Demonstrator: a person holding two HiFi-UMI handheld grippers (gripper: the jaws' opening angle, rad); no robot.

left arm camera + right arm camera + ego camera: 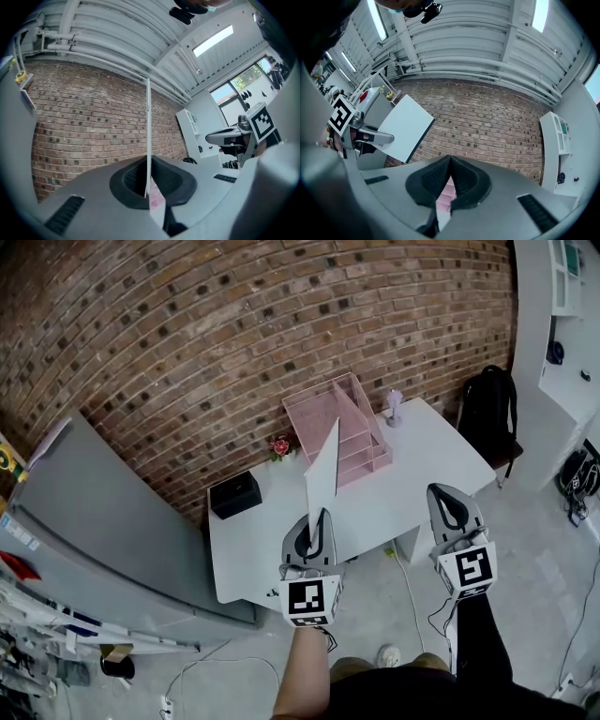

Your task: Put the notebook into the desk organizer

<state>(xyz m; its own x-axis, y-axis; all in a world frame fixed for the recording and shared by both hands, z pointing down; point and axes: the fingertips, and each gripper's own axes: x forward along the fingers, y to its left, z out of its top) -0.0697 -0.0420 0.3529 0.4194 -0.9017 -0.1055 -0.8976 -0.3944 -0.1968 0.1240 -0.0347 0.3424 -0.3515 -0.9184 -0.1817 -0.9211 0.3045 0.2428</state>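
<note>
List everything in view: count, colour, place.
Table: one, white, against the wall.
Organizer: one, pink, on the table's far side.
Notebook: one, white, held upright over the table.
Box: one, black, table's left corner.
Flower: one, red, between box and organizer.
Backpack: one, black, right of the table.
Shelf: one, white, far right.
Left gripper: one, grey, shut on the notebook.
Right gripper: one, grey, shut, empty.
</note>
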